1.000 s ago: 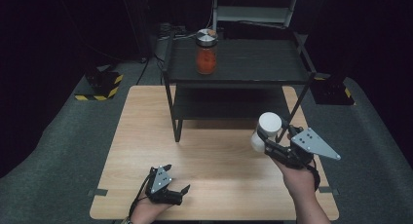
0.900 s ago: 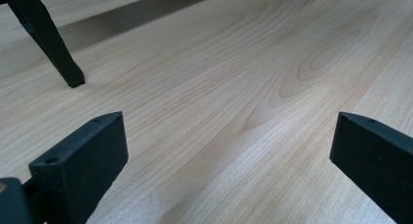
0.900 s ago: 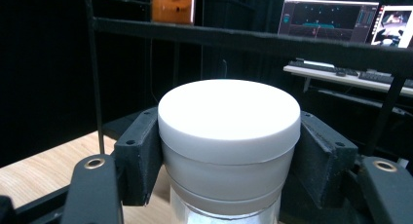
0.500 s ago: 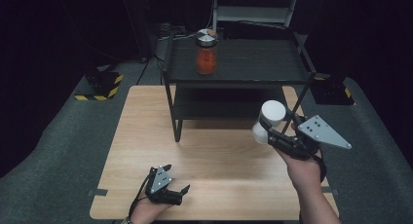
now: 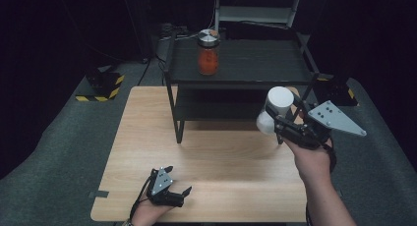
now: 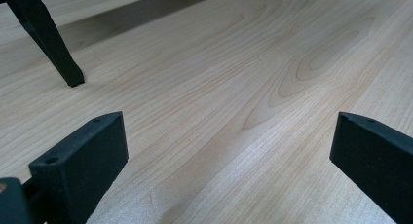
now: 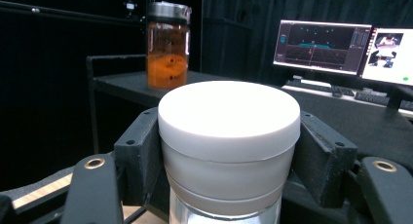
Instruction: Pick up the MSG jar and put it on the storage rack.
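The left tongs [image 5: 173, 186] lay at the near edge of the worktop [image 5: 216, 162], jaws spread wide with nothing between them; in the left gripper view the two blocky matt-black jaws framed bare pale wood with a flowing grain, and one square black leg [image 6: 53, 48] of the shelf unit stood on the boards beyond. The worktop was a rectangular light-wood panel, smooth and unmarked; grey carpet-like floor [image 5: 59, 152] surrounded it.

Farther out, the right tongs [image 5: 281, 122] were held above the right part of the worktop, in front of the shelf unit, closed on the white-lidded jar [image 5: 275, 110]; the right gripper view showed the black pads pressed against both sides of the lid [image 7: 229, 119], a smooth, matt white cylinder with a stepped lower band, over clear glass below. A grey three-cornered plate [image 5: 337, 119] with small holes sat on top of these tongs.

Farthest, the black two-tier shelf unit [image 5: 255, 64] had a ribbed top deck; on its left part stood a clear glass jar [image 5: 208, 53] with orange contents and a round metal lid. No legible writing appeared on either jar.
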A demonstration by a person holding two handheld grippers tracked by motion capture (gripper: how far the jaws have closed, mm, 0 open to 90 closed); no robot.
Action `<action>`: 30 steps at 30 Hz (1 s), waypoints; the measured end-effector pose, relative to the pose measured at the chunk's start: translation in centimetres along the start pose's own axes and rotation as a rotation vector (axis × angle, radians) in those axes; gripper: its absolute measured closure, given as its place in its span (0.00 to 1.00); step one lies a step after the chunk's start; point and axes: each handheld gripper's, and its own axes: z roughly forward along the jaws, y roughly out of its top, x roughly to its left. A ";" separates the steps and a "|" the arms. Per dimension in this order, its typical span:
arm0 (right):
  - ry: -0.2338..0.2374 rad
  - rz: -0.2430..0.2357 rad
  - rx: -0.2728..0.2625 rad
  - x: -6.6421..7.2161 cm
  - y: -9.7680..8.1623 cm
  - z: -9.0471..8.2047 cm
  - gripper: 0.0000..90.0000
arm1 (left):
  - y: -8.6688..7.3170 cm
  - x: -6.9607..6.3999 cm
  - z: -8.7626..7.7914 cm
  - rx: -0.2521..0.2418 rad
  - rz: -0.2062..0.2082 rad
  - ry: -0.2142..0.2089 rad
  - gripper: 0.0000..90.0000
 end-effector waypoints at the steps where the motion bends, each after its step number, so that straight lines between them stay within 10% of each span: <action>1: 0.000 0.000 0.000 0.0 0.0 0.0 0.37 | 0.0 0.0 0.0 0.001 -0.001 -0.001 0.01; 30: -0.049 0.020 -0.048 -1.4 5.5 2.9 0.37 | -0.2 0.3 -0.1 -0.008 -0.010 -0.009 0.01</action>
